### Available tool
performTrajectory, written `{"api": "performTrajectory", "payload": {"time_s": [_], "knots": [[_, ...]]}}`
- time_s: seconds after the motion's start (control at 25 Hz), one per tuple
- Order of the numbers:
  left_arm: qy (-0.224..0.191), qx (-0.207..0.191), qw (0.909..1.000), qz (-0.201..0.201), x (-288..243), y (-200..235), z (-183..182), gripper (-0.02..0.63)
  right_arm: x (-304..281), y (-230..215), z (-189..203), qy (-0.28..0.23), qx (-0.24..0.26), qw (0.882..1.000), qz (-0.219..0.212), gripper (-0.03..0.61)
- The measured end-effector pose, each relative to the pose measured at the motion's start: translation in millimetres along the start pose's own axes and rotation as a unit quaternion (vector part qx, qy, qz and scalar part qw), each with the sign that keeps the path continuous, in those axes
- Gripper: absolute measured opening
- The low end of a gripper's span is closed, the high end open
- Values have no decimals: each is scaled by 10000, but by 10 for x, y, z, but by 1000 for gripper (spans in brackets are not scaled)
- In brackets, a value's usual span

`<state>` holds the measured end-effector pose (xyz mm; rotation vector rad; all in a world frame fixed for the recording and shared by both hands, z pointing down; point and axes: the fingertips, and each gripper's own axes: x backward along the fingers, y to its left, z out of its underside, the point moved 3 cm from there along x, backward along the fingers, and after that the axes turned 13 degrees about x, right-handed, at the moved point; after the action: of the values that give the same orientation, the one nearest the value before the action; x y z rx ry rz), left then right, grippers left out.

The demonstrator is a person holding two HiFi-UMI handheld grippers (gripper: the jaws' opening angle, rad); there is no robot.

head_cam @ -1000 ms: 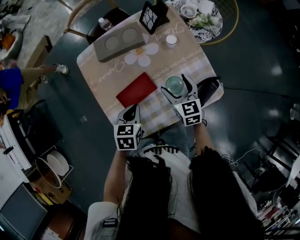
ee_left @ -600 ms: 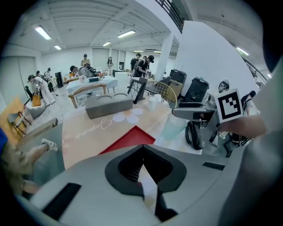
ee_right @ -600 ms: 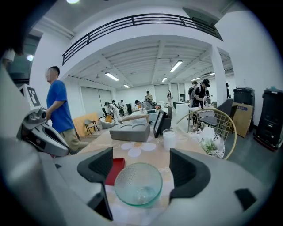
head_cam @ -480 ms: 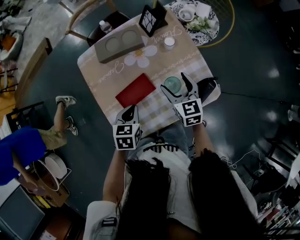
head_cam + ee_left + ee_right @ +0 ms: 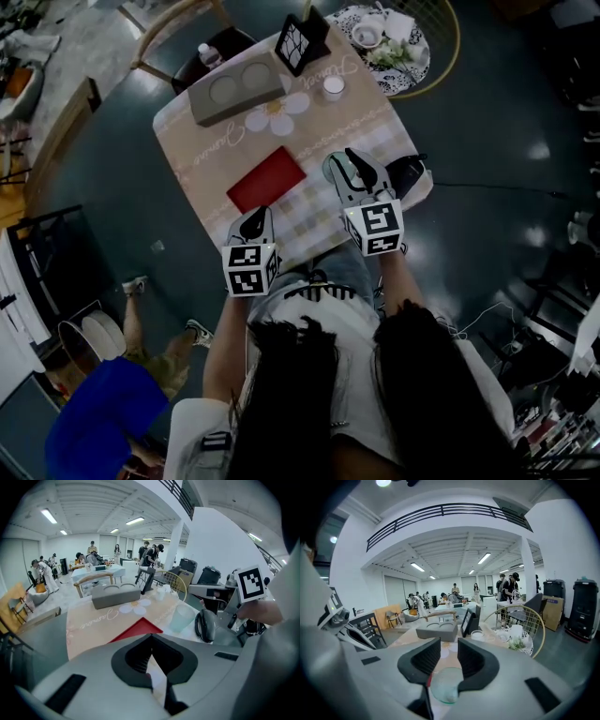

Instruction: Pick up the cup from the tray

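Note:
A pale green see-through cup (image 5: 335, 169) is at the near right of the table, beside a red mat (image 5: 267, 178). My right gripper (image 5: 352, 169) reaches over the cup, and its jaws have just been closing with the cup between them. In the right gripper view the cup's mouth (image 5: 445, 691) shows under the narrowed right gripper (image 5: 448, 656), which looks pinched on the cup's rim. The left gripper view shows the cup (image 5: 180, 617) upright next to that gripper's dark finger. The grey two-hollow tray (image 5: 234, 89) lies at the table's far left, empty. My left gripper (image 5: 255, 221) hangs shut at the near table edge, holding nothing.
A black framed stand (image 5: 302, 37) and a small white cup (image 5: 332, 86) sit at the far side of the table. A dark object (image 5: 408, 172) lies at the table's right edge. A gold-rimmed round side table (image 5: 450, 42) stands beyond. A person in blue (image 5: 103, 412) is at lower left.
The right gripper's jaws went from wide around the cup to narrow on it, and the gripper rose a little. The person in blue walked from the left edge to the lower left.

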<state>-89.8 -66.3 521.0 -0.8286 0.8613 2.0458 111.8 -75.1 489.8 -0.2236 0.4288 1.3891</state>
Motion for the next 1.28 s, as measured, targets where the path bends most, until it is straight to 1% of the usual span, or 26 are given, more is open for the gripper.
{"api": "performTrajectory", "payload": {"time_s": [0.08,0.16,0.28,0.36,0.64,0.8,1.0,1.28], "knots": [[-8,-22,10000,-15,10,4,19,8,31,20,-25,-6,77,10000,-7,102],[-35,69,10000,2,22,13,27,8,60,36,-45,3,125,9999,14,82],[-97,228,9997,23,45,27,24,8,104,60,-73,-1,49,10000,80,32],[-132,253,9996,27,63,15,20,8,135,85,-84,-2,40,9999,101,8],[-450,261,9986,50,180,-3,-63,8,173,166,-124,16,47,9998,214,6],[-482,286,9984,42,198,7,-66,8,178,227,-129,65,48,9999,145,5],[-523,135,9985,49,222,-7,-78,8,181,269,-147,94,53,9999,105,5],[-557,158,9983,58,233,10,-71,8,198,310,-129,140,113,9998,62,5]]}}
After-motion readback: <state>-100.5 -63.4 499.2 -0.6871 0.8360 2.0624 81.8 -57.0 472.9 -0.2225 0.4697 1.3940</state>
